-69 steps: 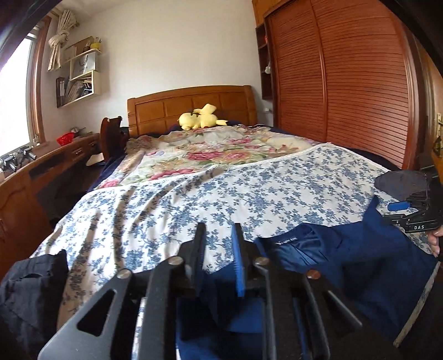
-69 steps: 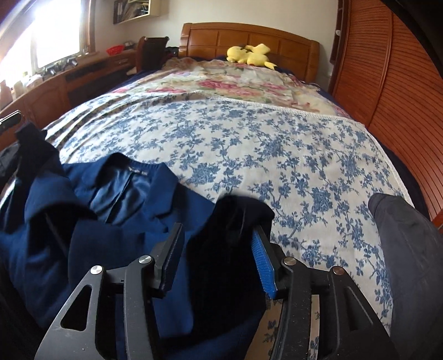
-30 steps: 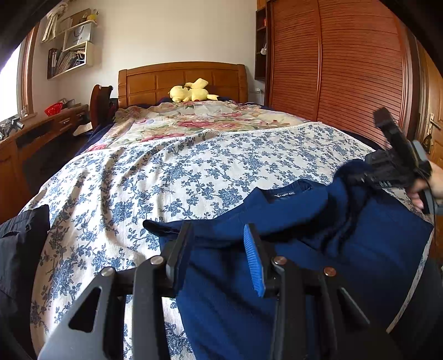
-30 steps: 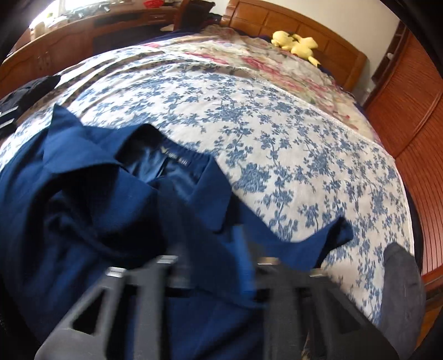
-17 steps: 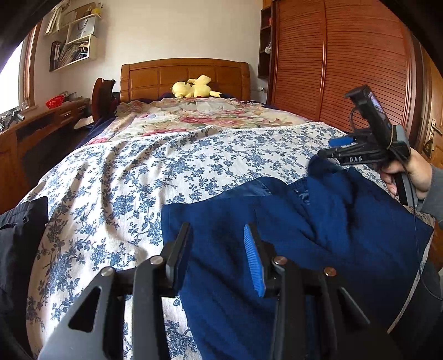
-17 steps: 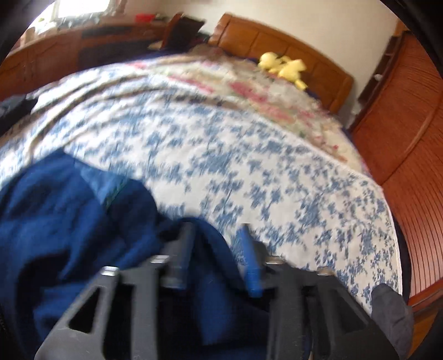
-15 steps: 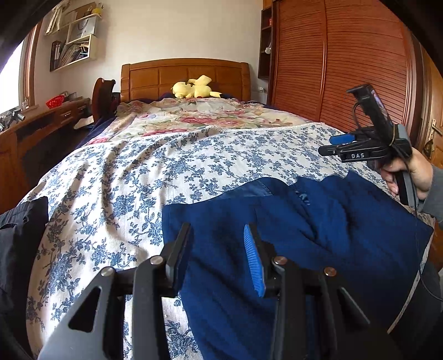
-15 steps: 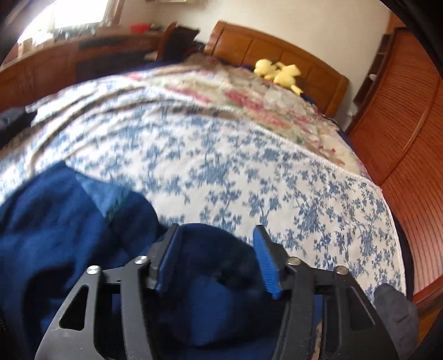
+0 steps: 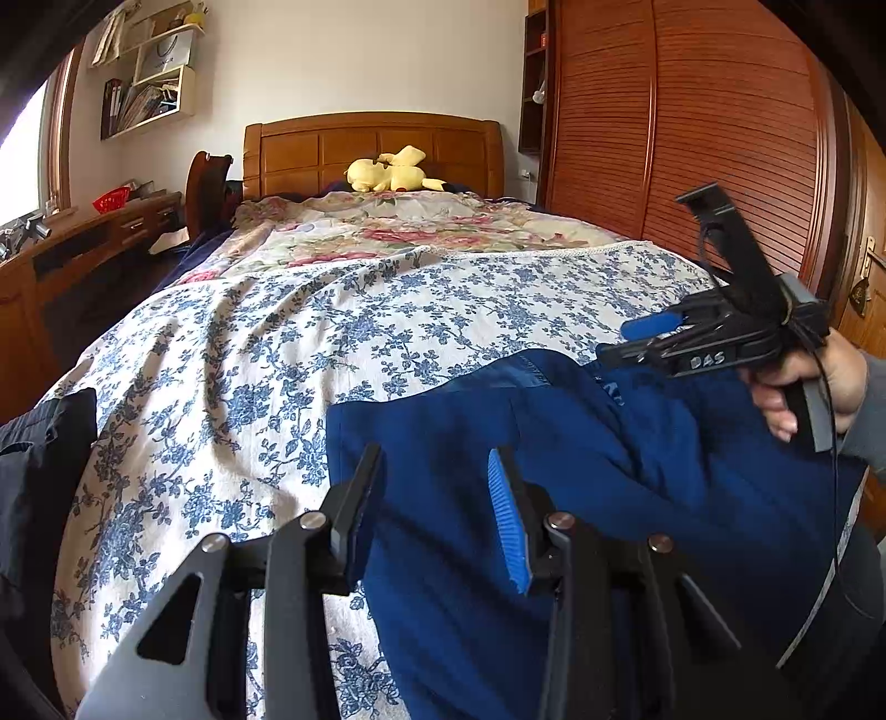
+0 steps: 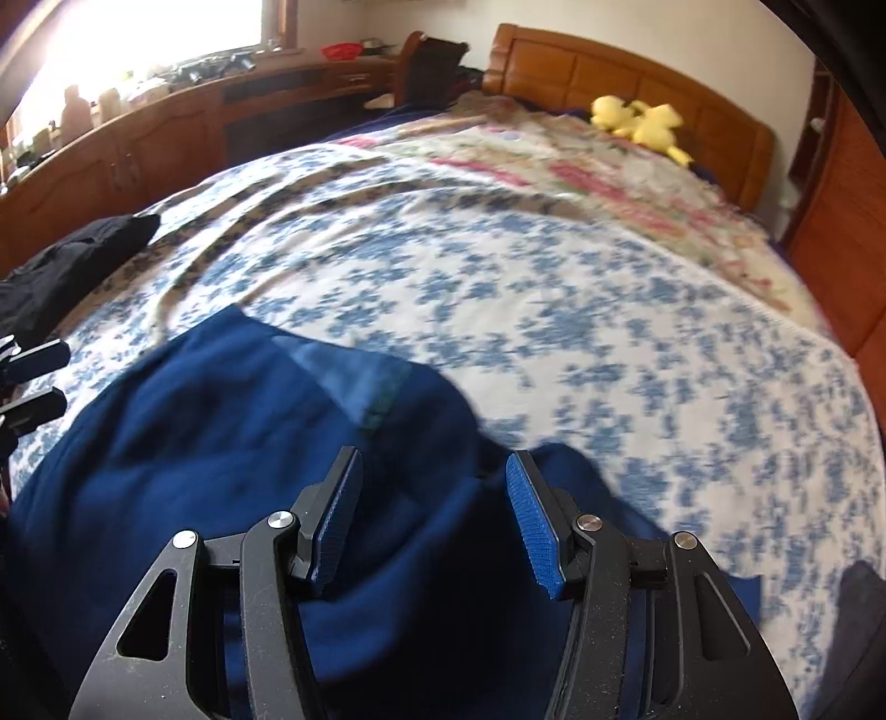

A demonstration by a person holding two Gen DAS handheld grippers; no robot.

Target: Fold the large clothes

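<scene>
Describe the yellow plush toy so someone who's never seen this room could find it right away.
Start at the bed's wooden headboard. The yellow plush toy lies against its base, at the top of the pink-flowered quilt. It is the only bright yellow thing on the bed.

Bed (image 9: 343, 310): ahead of the hand-held gripper, blue-flowered cover
Headboard (image 9: 371, 147): wooden, far end (yellow plush toy (image 9: 390, 171) before it)
Wardrobe (image 9: 681, 127): louvred wood, right
Window (image 10: 160, 33): bright, left
Wall shelf (image 9: 149, 94): upper left, books
</scene>
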